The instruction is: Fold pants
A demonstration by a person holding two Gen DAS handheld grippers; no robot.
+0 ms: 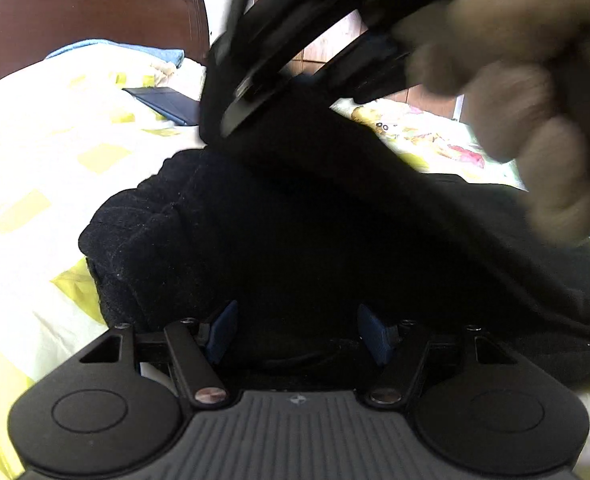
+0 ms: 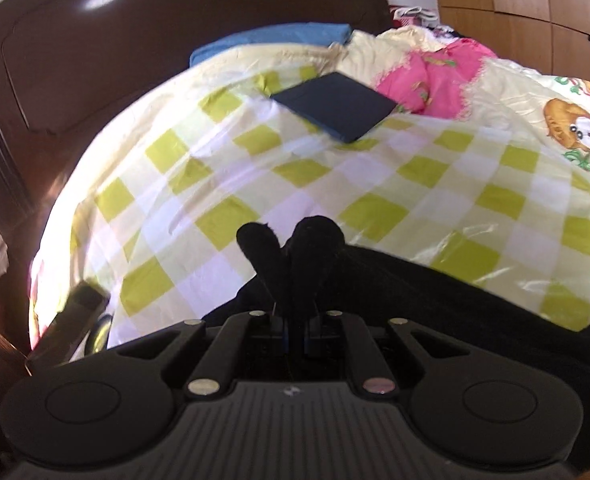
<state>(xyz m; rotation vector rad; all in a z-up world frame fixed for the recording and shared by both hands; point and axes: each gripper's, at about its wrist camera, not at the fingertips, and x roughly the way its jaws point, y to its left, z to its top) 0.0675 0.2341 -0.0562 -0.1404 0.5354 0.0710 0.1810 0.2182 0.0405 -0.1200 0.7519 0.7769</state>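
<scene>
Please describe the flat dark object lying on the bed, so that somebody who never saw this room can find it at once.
Start at the brown headboard and come down onto the yellow-green checked bedcover. Near the blue pillow, beside the pink patterned quilt, lies a flat dark blue-grey square object, perhaps a closed case. It alone is stiff, sharp-cornered and plain; the black pants nearer the camera are soft.

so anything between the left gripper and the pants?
Nothing visible. The left gripper is open right over the black pants. The right gripper, shut on the pants, crosses above in the left view, not between.
</scene>
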